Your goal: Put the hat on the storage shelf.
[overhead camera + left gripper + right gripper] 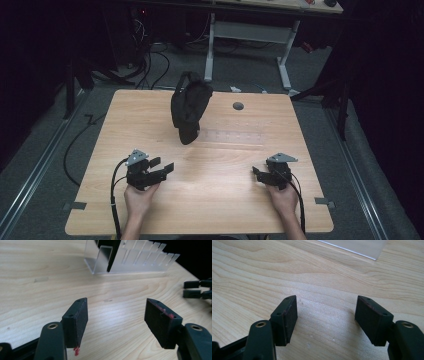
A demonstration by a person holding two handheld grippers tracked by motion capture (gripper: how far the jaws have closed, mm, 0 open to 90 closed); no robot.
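A black, floppy cloth item (189, 107) stands upright at the table's far middle, its lower end set in a clear slotted rack (230, 136). In the left gripper view the clear rack (135, 261) lies ahead with the black item (113, 255) in one of its slots. My left gripper (164, 165) rests near the front left, open, with bare wood between its pads (116, 315). My right gripper (257, 175) sits at the front right, also open over bare wood (325, 315). A corner of the rack (362, 247) shows beyond it.
The wooden table (210, 215) has a round cable hole (238, 106) at the far right of the rack. Grey tape tabs (75, 205) mark both front edges. The right gripper's jaws (197, 288) show at the right in the left gripper view. Cables lie on the floor behind.
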